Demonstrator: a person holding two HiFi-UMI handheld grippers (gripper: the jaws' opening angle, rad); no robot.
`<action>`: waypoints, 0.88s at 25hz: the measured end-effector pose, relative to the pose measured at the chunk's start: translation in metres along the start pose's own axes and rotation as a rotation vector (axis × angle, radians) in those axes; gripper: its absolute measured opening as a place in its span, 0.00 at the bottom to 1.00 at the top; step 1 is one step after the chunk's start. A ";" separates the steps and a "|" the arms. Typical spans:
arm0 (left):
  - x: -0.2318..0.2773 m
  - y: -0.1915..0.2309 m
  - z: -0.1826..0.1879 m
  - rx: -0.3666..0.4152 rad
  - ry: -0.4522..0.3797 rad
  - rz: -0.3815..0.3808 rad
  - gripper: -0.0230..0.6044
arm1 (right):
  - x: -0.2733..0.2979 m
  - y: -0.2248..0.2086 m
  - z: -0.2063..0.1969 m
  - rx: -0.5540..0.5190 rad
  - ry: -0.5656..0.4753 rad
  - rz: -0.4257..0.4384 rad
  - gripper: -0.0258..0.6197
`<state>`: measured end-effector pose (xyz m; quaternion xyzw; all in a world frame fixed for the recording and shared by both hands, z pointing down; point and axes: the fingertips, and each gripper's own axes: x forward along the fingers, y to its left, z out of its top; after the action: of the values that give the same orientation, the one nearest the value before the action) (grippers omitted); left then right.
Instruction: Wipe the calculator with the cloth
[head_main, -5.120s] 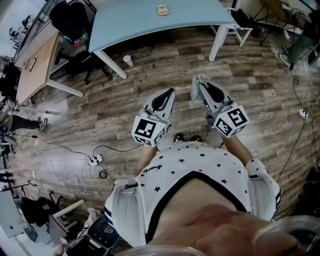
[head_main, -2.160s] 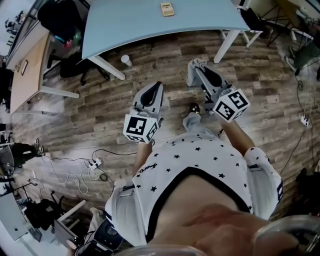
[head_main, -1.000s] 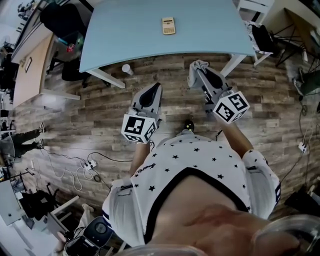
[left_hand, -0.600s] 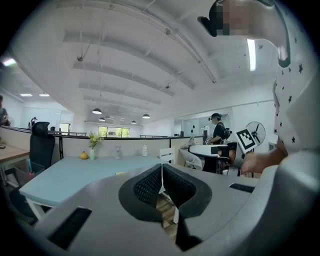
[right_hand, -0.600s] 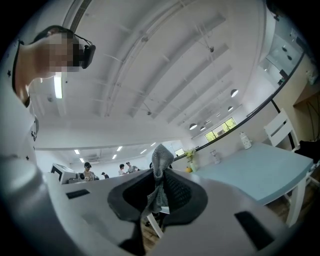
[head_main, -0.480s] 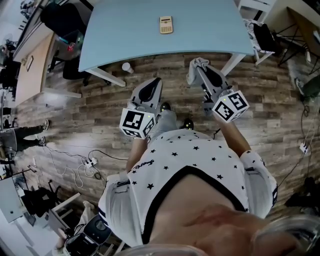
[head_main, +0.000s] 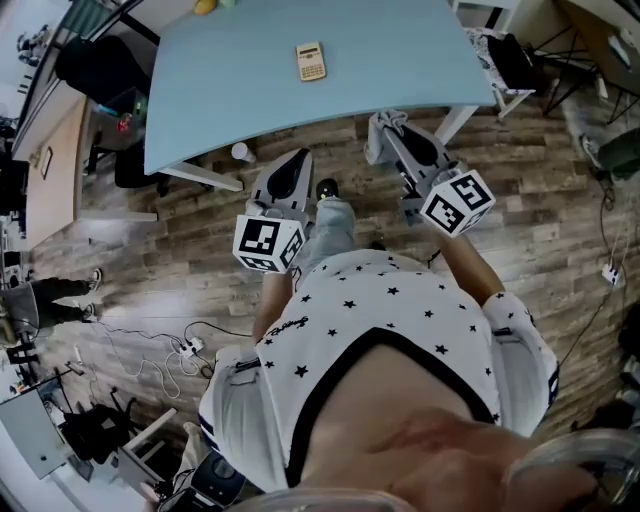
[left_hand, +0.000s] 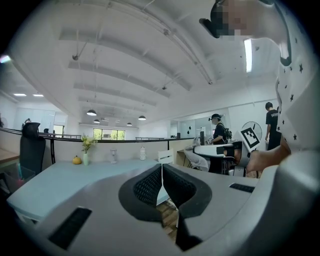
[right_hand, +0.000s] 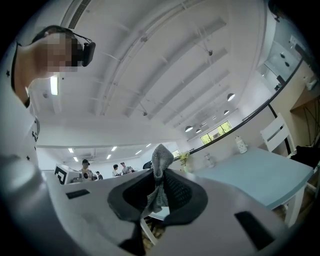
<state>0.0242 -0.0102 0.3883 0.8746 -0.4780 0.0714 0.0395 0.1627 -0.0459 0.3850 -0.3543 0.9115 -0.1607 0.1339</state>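
The right hand-held gripper (right_hand: 159, 186) pinches the grey cloth (right_hand: 161, 161). A bunched end pokes above the jaws, and much of the rest is hidden between them. The left hand-held gripper (left_hand: 161, 172) is pressed together on nothing. Both hang by the near edge of the surface (head_main: 400, 50). The calculator (head_main: 311, 61) lies mid-surface, its keys too small to read.

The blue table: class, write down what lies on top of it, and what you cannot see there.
On the table lies a calculator, alone near the middle. A yellow object sits at the far edge; the head view cuts off whatever lies beyond it.
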 end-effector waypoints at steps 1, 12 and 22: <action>0.004 0.003 0.001 0.000 -0.002 -0.004 0.09 | 0.005 -0.003 0.000 0.000 0.004 -0.004 0.10; 0.051 0.072 -0.010 -0.048 0.000 -0.023 0.09 | 0.074 -0.040 -0.011 0.011 0.056 -0.041 0.10; 0.102 0.135 0.007 -0.044 -0.017 -0.085 0.09 | 0.140 -0.069 -0.004 -0.004 0.077 -0.103 0.10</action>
<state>-0.0346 -0.1686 0.3986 0.8936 -0.4422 0.0515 0.0575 0.1036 -0.1899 0.3971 -0.3945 0.8968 -0.1790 0.0897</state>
